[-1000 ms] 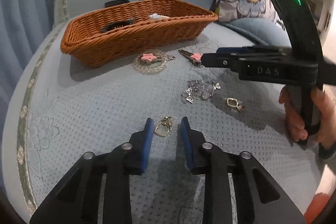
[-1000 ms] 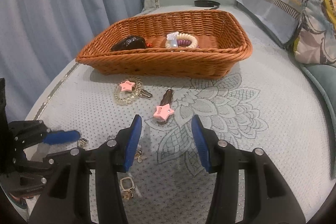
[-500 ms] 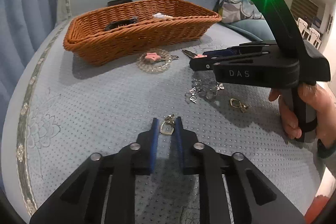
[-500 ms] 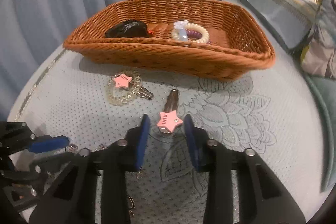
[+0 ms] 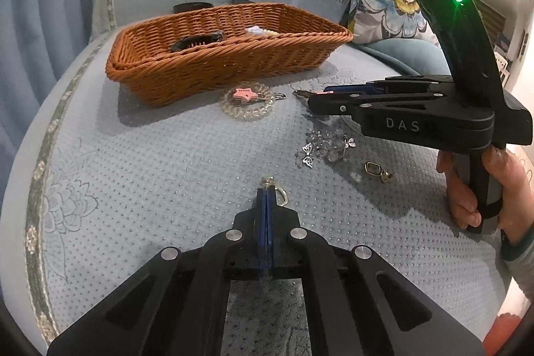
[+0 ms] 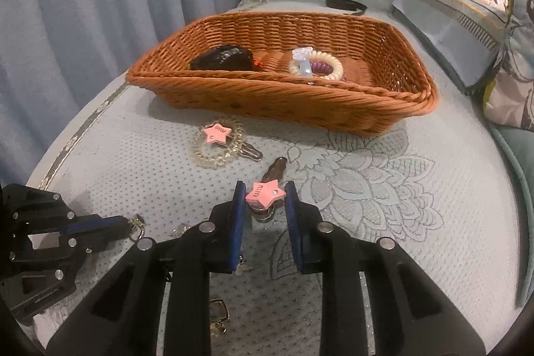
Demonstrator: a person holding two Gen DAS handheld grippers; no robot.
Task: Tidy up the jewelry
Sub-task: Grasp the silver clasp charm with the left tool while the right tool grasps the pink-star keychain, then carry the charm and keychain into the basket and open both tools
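Left gripper [image 5: 266,199] jaws now closing fully on gold earring [image 5: 279,196]; right gripper [image 6: 264,206] jaws narrowing, half-open, flanking pink star hair clip [image 6: 266,192] lying on quilted blue bedspread [image 5: 167,162].

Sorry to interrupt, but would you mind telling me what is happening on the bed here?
A person is sorting jewelry and hair accessories on the bedspread toward a wicker basket, with a handheld gripper in each hand. The left gripper is shut on a small gold earring. The right gripper is open, its fingers either side of a pink star hair clip. The basket already holds a dark claw clip and spiral hair ties; another star clip, a crystal piece and a second earring lie loose.
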